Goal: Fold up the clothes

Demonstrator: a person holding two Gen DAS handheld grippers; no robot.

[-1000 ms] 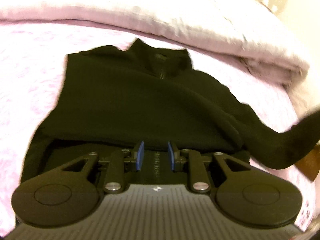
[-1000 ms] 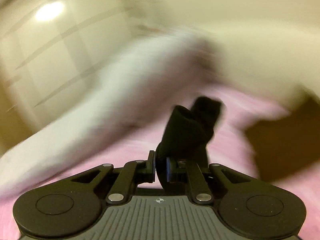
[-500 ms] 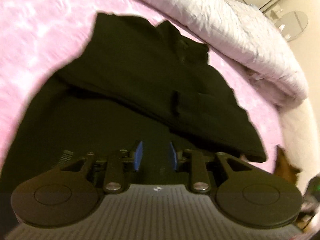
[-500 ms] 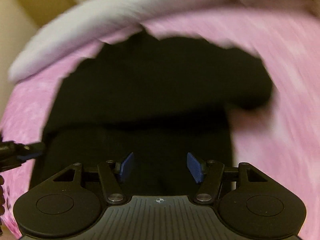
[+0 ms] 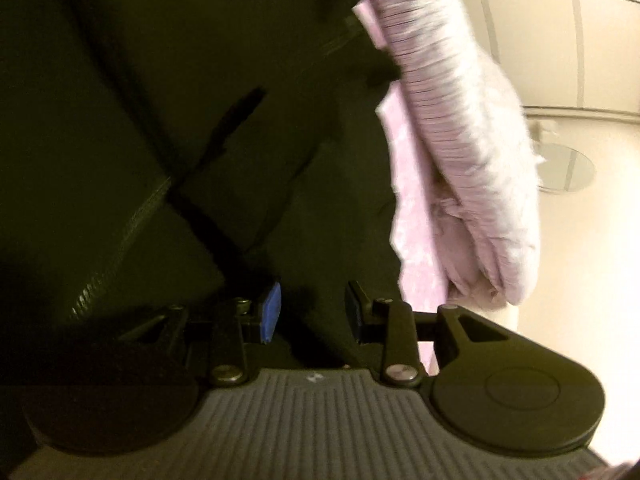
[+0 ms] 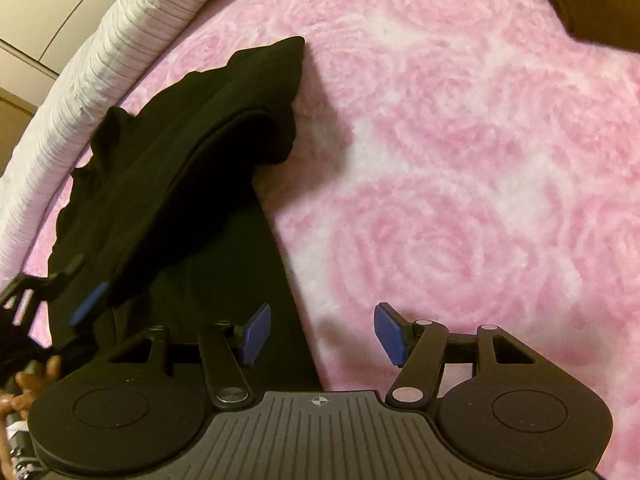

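Observation:
A black sweater (image 6: 188,168) lies partly folded on the pink rose-patterned blanket (image 6: 460,160), one sleeve laid across its body. It fills the left wrist view (image 5: 180,120). My left gripper (image 5: 312,316) hovers close over the sweater with its blue pads apart and nothing between them; it also shows at the left edge of the right wrist view (image 6: 86,304). My right gripper (image 6: 320,334) is open and empty, above the sweater's right edge and the blanket.
A white striped duvet (image 6: 100,52) is bunched along the far side of the bed, also in the left wrist view (image 5: 460,120). A brown garment (image 6: 592,0) lies at the top right. Cupboard doors stand behind.
My right gripper let go of the black sleeve, opened, and swung down over the sweater's right edge. My left gripper moved in close over the sweater and tilted.

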